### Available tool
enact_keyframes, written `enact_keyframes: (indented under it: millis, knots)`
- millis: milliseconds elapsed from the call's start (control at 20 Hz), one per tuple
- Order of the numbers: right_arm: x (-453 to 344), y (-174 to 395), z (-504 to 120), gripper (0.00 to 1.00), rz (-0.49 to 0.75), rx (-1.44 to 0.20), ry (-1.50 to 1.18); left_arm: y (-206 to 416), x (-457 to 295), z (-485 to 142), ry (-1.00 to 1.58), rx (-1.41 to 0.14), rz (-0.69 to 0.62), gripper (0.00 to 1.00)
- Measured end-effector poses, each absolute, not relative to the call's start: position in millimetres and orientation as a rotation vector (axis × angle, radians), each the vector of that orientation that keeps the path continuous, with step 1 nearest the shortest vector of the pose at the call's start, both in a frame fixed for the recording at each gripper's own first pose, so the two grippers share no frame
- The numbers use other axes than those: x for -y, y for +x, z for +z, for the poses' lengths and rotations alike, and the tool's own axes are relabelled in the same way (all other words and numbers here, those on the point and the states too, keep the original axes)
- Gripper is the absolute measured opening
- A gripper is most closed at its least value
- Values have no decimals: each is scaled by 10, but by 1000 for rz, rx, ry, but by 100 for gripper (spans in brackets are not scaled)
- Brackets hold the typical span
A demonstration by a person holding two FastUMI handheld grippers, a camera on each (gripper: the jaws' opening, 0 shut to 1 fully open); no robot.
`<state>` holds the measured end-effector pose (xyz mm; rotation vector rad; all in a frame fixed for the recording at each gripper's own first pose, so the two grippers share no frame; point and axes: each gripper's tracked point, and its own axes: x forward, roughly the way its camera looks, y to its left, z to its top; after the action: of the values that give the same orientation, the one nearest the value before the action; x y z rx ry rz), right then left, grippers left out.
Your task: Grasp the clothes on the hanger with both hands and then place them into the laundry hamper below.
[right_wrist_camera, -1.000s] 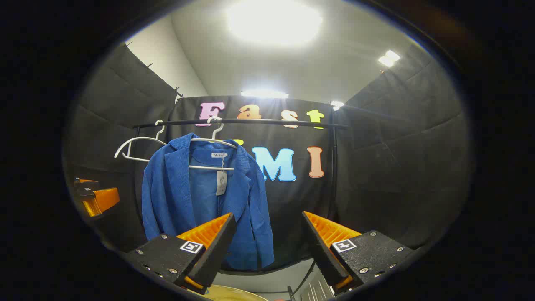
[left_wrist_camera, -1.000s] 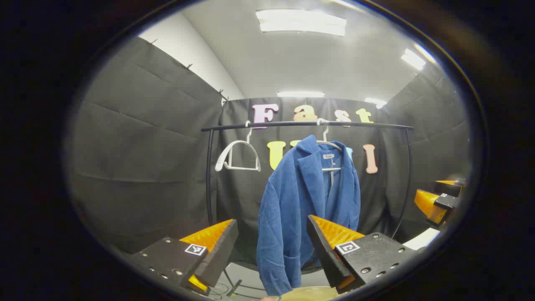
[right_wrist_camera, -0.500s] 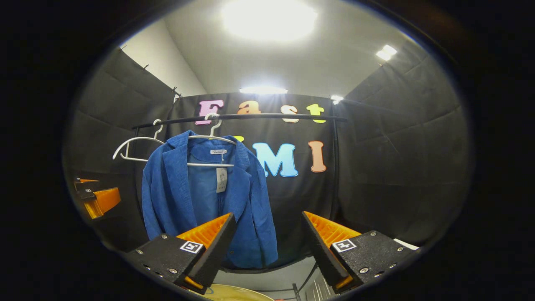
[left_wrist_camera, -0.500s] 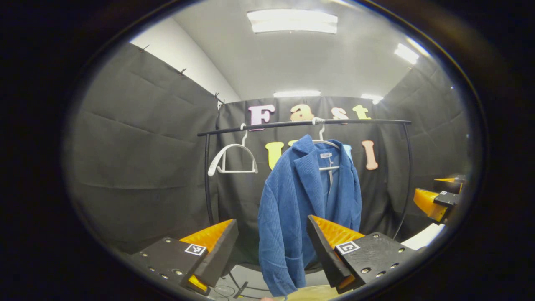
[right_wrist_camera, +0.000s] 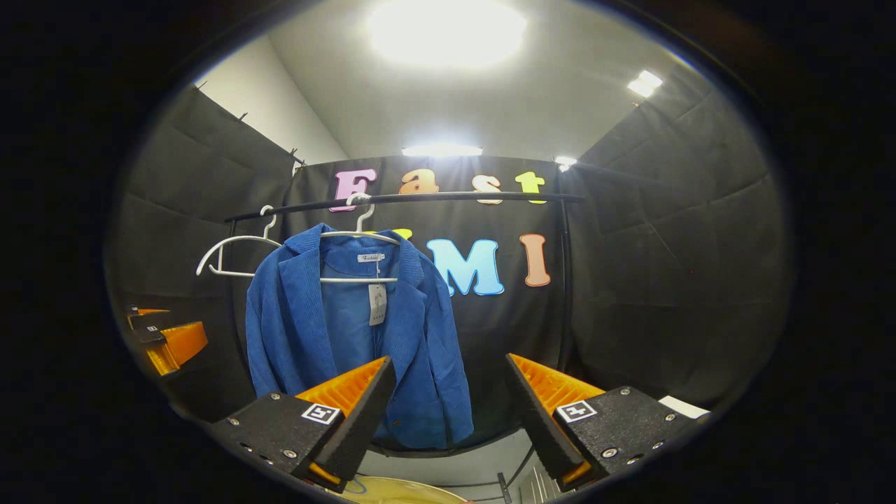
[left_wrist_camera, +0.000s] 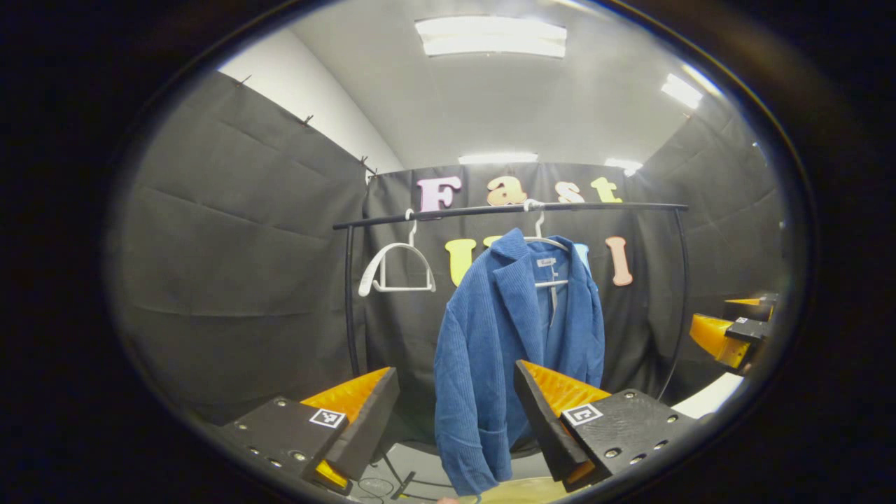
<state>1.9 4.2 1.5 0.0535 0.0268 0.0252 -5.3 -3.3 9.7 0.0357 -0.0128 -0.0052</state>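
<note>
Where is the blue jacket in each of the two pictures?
Left gripper view: the blue jacket hangs just right of the middle, under the black rail, partly behind the left gripper.
Right gripper view: the blue jacket hangs left of the middle, above the right gripper.
Shared landmark: the empty white hanger hangs on the same rail, to the jacket's left in both.

A recording booth walled in black cloth (right_wrist_camera: 672,280), lit by ceiling panels (left_wrist_camera: 490,36), where a black garment rail (right_wrist_camera: 406,199) holds a blue jacket (right_wrist_camera: 350,336) and a bare white hanger (left_wrist_camera: 395,266).
</note>
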Motion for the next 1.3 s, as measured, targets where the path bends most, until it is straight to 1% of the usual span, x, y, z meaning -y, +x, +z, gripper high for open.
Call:
enact_keyframes:
  millis: [150,200,500,550,600,750,800,900,950,1000,1050,1150,1200,1250,1300]
  knots:
    - [-58,40,144,96,27,-5,67,-44,44,176,35,22,-11,89]
    - [-63,58,202,96,30,4,73,-39,46,219,31,25,-12,100]
    - [-134,327,586,96,68,65,95,46,74,554,-2,50,-13,100]
    - [-145,392,596,96,74,61,88,76,69,603,-1,56,-8,89]
    - [-156,458,597,96,82,55,86,92,88,637,0,60,-5,100]
    - [-204,631,686,96,111,72,94,190,192,747,0,71,-1,100]
    - [-207,715,690,96,118,77,95,291,233,752,2,73,4,96]
    - [-272,862,673,96,150,72,107,465,307,756,0,65,19,95]
    - [-292,946,688,96,162,77,115,548,359,765,-7,63,21,100]
    - [-289,1059,702,96,169,78,121,623,414,779,-13,60,21,96]
    - [-296,1153,701,96,179,75,128,689,464,782,-13,58,22,95]
    - [-352,1373,655,96,202,62,138,819,551,799,-4,54,31,95]
    - [-369,1470,629,96,211,56,141,873,619,800,-2,52,33,100]
    - [-383,1569,612,96,223,51,146,921,682,800,-1,50,33,96]
    - [-398,1662,579,96,235,45,150,991,755,790,1,48,33,100]
